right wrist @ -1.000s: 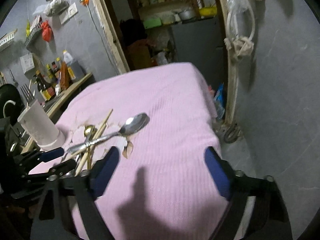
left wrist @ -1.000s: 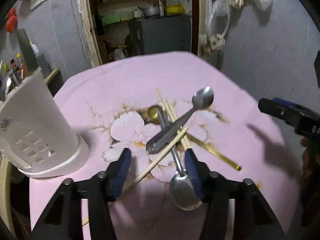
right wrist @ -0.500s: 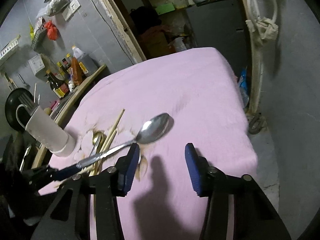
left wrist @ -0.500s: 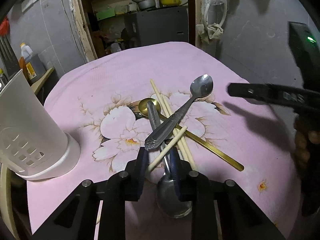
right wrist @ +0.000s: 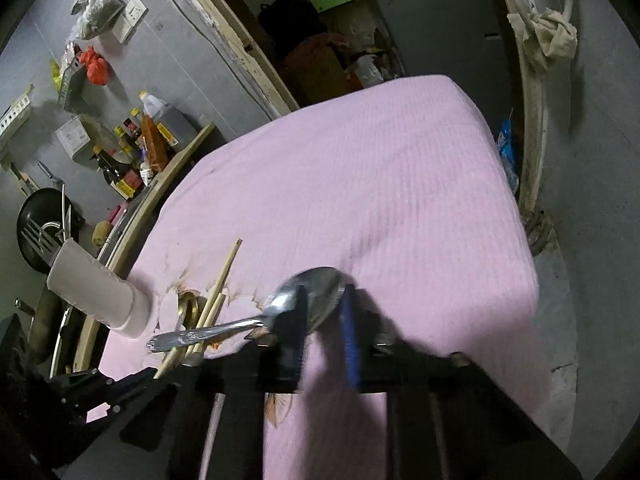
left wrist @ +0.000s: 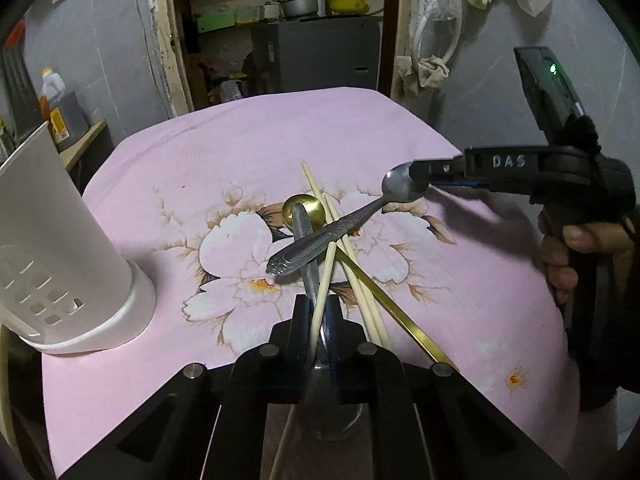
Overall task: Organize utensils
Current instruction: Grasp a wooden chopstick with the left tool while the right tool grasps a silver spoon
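Note:
A pile of utensils lies on the pink flowered cloth [left wrist: 240,152]. My left gripper [left wrist: 316,316] is shut on a wooden chopstick [left wrist: 322,292] and the neck of a steel spoon [left wrist: 310,256] beneath it. A second steel spoon [left wrist: 340,228] lies across the pile; my right gripper [right wrist: 324,320] has closed around its bowl [right wrist: 316,296], also seen in the left wrist view [left wrist: 400,188]. A gold spoon [left wrist: 306,206], two more chopsticks [left wrist: 352,276] and a gold stick [left wrist: 396,312] lie in the pile. A white utensil holder [left wrist: 52,256] stands at the left.
The table's far and right edges drop off near a grey wall [left wrist: 500,92]. A shelf with bottles [right wrist: 140,148] and a black pan [right wrist: 36,224] sit beyond the holder. A doorway [left wrist: 280,32] opens behind the table.
My left gripper closed from wide open onto the chopstick and spoon neck. My right gripper moved in to the left and closed around the other spoon's bowl.

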Tool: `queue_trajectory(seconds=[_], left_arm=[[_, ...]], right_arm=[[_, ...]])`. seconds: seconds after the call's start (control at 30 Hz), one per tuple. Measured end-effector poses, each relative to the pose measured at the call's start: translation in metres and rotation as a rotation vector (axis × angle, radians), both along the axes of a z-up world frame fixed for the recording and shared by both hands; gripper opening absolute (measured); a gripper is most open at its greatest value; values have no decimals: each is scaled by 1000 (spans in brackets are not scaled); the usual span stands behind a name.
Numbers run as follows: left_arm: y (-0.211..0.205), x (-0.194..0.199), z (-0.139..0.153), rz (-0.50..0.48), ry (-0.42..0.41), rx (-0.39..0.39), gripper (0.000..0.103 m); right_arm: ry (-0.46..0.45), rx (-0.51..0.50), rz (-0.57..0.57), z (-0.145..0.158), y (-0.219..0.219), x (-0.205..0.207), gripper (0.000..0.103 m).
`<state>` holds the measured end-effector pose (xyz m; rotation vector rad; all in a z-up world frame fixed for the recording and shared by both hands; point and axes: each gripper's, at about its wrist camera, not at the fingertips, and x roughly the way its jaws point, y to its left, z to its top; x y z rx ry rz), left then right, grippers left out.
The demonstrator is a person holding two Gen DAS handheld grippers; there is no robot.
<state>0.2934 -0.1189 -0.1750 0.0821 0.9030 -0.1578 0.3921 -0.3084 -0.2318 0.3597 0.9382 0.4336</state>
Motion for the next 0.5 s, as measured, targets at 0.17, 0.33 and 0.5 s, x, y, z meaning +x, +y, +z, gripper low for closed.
queue_trajectory(seconds=[0.17,0.33,0.5], left_arm=[[11,0,4,27,7,-64,8],[16,-6,16,30,-14,-107,5],[22,-11,26,38,-19,-142,5]], right_arm=[[-61,2,-5,9,0,-11,5],[-138,-8,-69,34,-10,-23,3],[-183,-19,-148,62,-23,-30,2]])
